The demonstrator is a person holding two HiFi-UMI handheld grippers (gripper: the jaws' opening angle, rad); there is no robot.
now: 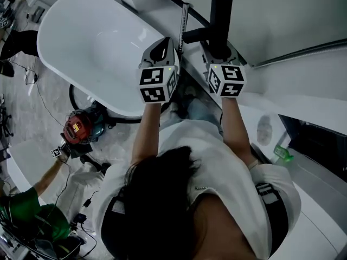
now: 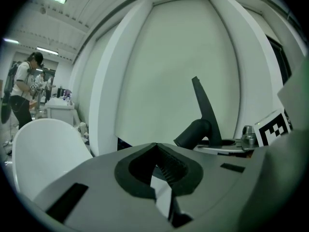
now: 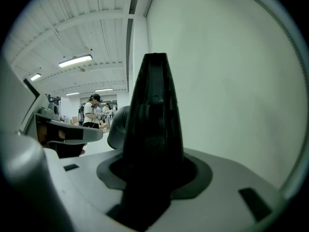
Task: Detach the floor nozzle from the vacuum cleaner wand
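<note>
The black floor nozzle (image 1: 219, 15) stands up between the jaws of my right gripper (image 1: 219, 52), which is shut on it. In the right gripper view the nozzle (image 3: 152, 129) fills the jaw gap, and its grey neck (image 3: 117, 127) bends off to the left. My left gripper (image 1: 162, 46) is held beside it on the left, jaws shut with nothing clearly held. A thin pale rod (image 1: 184, 28) runs between the two grippers; I cannot tell if it is the wand. From the left gripper (image 2: 157, 161) the nozzle (image 2: 205, 112) shows at the right.
A large white oval tub (image 1: 81, 42) lies ahead on the left, and a pale wall (image 1: 293, 20) on the right. On the floor at left sits a red vacuum body (image 1: 77, 126) with a black hose loop. A person in green (image 1: 32, 210) crouches at lower left.
</note>
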